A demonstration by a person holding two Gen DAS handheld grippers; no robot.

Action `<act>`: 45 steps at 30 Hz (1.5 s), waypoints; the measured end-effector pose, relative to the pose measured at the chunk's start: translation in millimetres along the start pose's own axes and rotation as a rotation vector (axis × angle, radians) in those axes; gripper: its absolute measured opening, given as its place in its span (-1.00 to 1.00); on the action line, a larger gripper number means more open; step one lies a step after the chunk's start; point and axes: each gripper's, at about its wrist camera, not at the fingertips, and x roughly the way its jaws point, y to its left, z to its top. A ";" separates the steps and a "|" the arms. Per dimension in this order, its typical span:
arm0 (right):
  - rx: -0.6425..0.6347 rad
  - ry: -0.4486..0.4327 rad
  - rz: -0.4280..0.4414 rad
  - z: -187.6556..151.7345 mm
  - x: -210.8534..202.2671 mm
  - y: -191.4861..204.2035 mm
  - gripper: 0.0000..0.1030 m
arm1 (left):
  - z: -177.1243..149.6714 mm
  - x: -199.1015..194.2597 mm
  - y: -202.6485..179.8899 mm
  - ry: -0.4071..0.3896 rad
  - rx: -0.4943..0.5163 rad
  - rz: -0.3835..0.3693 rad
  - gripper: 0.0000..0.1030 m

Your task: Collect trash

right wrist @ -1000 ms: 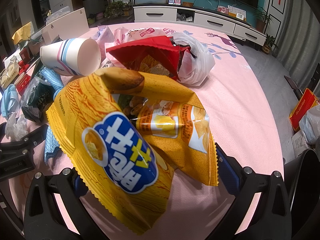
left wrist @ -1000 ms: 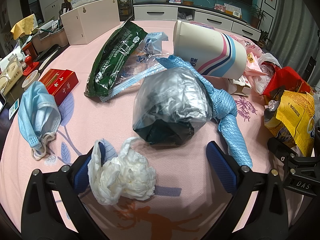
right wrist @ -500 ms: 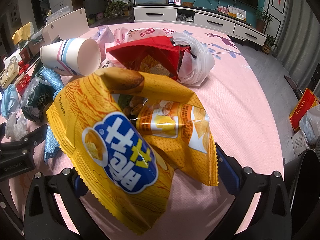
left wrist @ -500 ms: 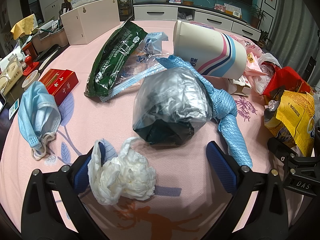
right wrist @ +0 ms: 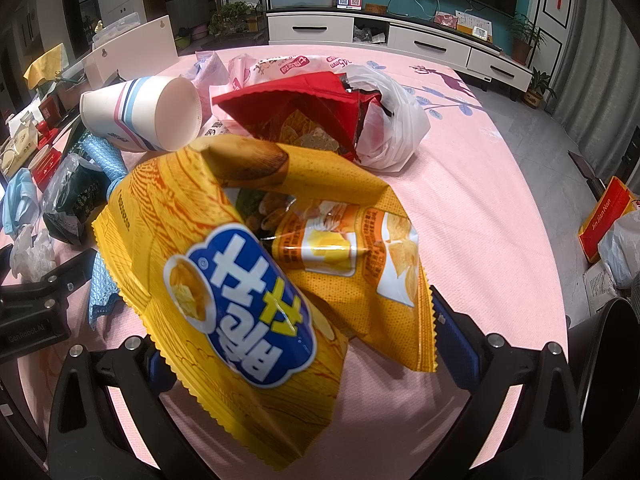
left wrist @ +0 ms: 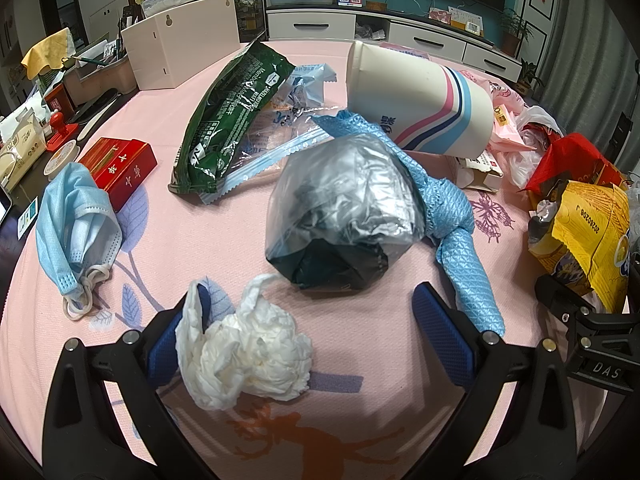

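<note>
My left gripper [left wrist: 310,294] stands open low over the pink table [left wrist: 200,248]. A crumpled white tissue [left wrist: 248,356] lies between its fingers, against the left pad. Just beyond are a silver and black plastic bag [left wrist: 340,208], a blue mesh cloth [left wrist: 464,240], a tipped paper cup [left wrist: 416,100], a green wrapper [left wrist: 236,112] and a blue face mask [left wrist: 76,220]. My right gripper [right wrist: 296,328] is open too, with a yellow chip bag [right wrist: 256,264] lying between its fingers and hiding the left one. Behind it sit a red chip bag [right wrist: 304,116] and a white plastic bag [right wrist: 392,128].
A red box [left wrist: 120,168] lies beside the mask, and a white wooden box [left wrist: 184,52] stands at the table's far left with desk clutter behind it. The table's right edge drops to the floor, where a red bag [right wrist: 604,220] stands.
</note>
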 end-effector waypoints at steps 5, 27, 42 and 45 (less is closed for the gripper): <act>0.000 0.000 0.000 0.0 0.0 0.0 0.95 | 0.0 0.0 0.0 0.000 0.000 0.000 0.96; 0.013 0.054 -0.001 -4.7 26.1 8.4 0.95 | -1.5 -3.0 -0.9 0.032 -0.003 -0.002 0.95; 0.101 -0.080 0.105 -2.6 -38.9 -1.8 0.77 | 29.5 -89.4 85.8 -0.137 -0.244 -0.015 0.95; 0.115 -0.084 0.111 2.4 -39.8 -5.7 0.71 | 47.3 -71.6 104.8 -0.115 -0.262 0.057 0.95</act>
